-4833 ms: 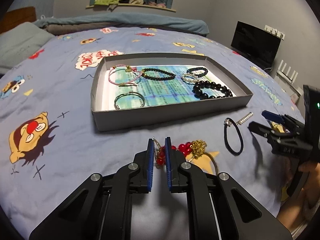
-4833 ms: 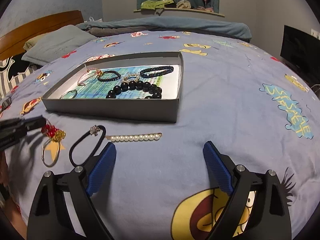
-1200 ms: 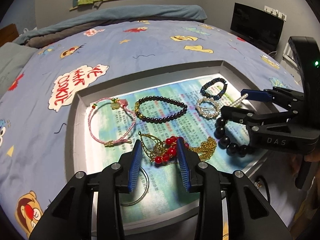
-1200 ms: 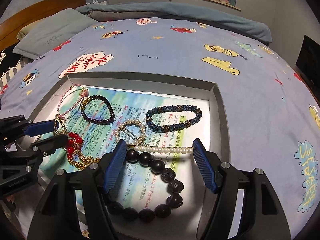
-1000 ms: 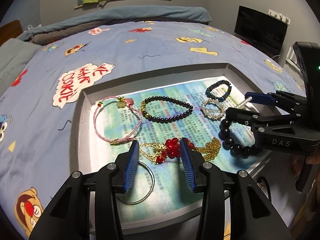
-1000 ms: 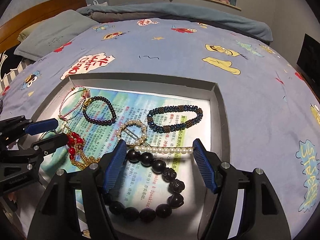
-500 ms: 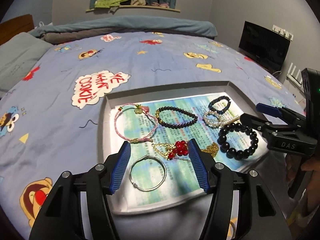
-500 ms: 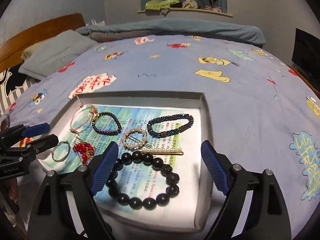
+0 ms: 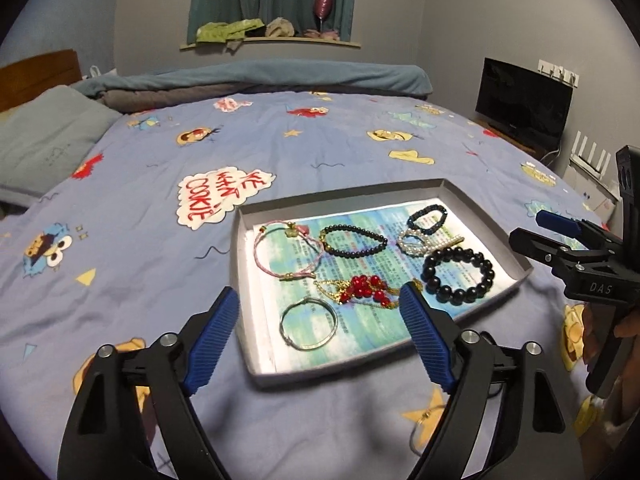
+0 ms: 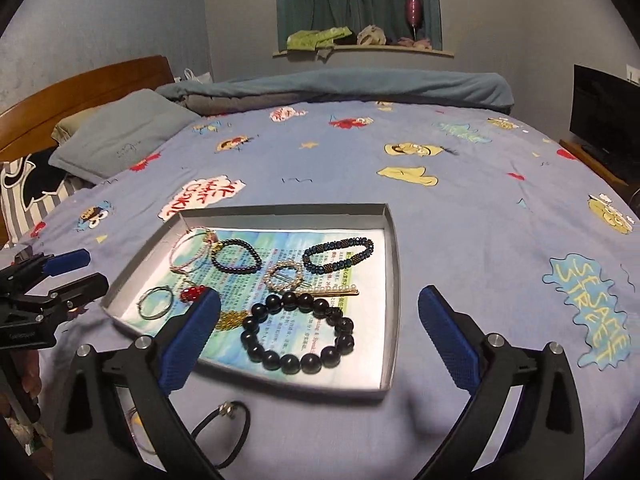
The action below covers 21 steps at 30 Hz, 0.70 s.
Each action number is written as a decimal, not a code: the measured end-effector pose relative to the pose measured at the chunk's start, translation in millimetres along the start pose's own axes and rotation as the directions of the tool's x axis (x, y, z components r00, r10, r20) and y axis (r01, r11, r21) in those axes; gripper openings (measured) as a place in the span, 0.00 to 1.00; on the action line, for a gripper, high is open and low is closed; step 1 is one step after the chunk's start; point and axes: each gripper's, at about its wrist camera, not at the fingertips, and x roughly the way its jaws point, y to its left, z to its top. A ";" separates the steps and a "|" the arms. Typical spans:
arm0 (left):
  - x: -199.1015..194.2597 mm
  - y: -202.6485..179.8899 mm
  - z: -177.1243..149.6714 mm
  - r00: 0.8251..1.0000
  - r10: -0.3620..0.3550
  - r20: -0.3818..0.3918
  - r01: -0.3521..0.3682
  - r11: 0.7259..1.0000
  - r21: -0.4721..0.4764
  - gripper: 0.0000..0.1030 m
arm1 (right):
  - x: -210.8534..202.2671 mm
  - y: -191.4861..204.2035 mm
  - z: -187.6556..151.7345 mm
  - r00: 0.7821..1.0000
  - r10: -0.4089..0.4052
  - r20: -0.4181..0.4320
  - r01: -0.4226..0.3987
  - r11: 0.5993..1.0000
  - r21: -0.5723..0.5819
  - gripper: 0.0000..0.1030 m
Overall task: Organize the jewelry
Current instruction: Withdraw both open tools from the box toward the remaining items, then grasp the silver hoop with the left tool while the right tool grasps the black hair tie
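The red bead necklace [image 9: 362,289] lies in my grey tray [image 9: 460,194] on the bed [image 9: 160,168], beside the large black bead bracelet [image 9: 458,276]. My left tool [image 9: 316,312] and right tool [image 10: 318,316] hover over it, jaws widening, holding nothing.

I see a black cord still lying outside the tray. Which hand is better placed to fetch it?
Probably the right: the black cord lies just below the right hand-held gripper, whose empty jaws are opening.
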 end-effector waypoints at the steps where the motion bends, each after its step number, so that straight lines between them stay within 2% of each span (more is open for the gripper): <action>1: -3.4 -0.5 -1.6 1.000 -0.001 0.002 0.001 1.000 -0.002 0.84 | -5.6 0.2 -1.7 1.000 0.003 0.010 -0.003 1.000 0.002 0.95; 10: -35.6 -1.1 -26.9 1.000 0.001 0.012 -0.001 1.000 -0.014 0.88 | -41.0 -1.9 -22.8 0.998 -0.014 0.068 0.014 1.000 -0.005 0.95; 21: -49.5 -10.1 -59.3 1.000 0.016 -0.005 -0.016 1.000 -0.008 0.89 | -51.3 -4.9 -51.8 0.998 -0.051 0.040 0.051 0.999 -0.004 0.95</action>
